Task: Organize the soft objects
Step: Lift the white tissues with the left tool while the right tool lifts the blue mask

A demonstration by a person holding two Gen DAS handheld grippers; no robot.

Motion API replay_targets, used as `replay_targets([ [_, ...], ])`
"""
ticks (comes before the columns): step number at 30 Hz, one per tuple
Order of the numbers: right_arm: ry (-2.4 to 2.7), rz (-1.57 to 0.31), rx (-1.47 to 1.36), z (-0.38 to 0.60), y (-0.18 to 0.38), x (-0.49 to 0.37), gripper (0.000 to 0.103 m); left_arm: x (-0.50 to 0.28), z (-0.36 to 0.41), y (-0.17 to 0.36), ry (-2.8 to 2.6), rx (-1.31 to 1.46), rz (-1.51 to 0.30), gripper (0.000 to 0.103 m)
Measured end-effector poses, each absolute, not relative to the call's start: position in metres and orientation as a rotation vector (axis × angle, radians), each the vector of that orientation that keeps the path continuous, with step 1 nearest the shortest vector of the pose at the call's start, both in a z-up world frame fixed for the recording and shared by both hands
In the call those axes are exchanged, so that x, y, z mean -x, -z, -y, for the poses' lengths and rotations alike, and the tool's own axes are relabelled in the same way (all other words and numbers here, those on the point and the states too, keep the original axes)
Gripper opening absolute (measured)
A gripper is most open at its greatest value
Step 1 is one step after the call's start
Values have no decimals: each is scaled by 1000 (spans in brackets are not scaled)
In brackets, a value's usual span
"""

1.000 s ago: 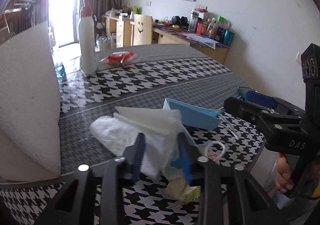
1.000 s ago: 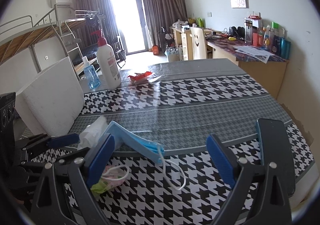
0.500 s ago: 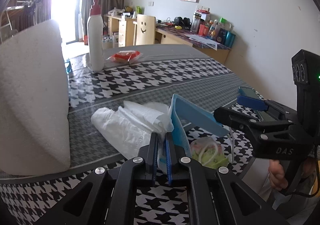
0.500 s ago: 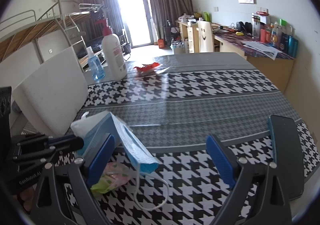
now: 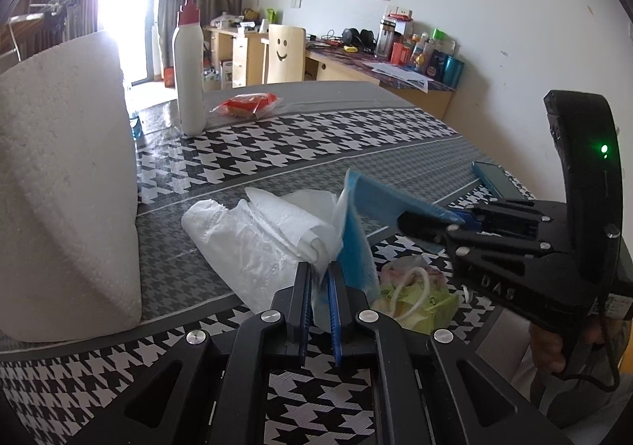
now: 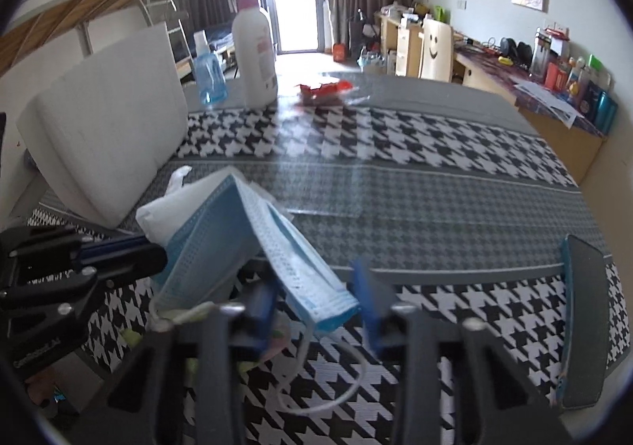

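The right gripper body bears the raised letters "DAS", seen upside down.

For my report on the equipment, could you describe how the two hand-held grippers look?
Both are black plastic with silver screw heads and blue pads inside the fingers. The left gripper shows two long black fingers. The right gripper carries pale raised lettering, a tall black handle with a green light, and a thin black cable below.

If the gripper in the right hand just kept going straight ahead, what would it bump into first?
Most likely the blue face mask, whose lower end already sits between the closing right gripper pads. Past it lies only the houndstooth tablecloth, though depth is hard to judge.
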State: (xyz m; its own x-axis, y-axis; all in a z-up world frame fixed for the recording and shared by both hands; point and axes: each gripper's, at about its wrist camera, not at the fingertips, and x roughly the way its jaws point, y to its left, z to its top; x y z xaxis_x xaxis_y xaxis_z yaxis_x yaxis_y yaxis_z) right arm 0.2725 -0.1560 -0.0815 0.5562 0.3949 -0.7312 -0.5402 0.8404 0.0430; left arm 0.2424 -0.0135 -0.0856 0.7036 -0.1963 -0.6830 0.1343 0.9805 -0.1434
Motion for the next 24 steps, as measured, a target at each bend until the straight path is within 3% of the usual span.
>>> replay_targets([
  [1, -556, -806, 194, 157, 80, -272, 17, -241, 13, 84, 176, 77, -766, 16],
  [3, -543, -786, 186, 159, 75, -269, 12, -238, 12, 82, 169, 74, -756, 51],
  [5, -528, -760, 164, 166, 66, -267, 9, -234, 9, 78, 159, 82, -732, 69],
  [24, -445, -639, 29, 207, 31, -258, 9, -261, -1, 95, 0, 68, -829, 70],
])
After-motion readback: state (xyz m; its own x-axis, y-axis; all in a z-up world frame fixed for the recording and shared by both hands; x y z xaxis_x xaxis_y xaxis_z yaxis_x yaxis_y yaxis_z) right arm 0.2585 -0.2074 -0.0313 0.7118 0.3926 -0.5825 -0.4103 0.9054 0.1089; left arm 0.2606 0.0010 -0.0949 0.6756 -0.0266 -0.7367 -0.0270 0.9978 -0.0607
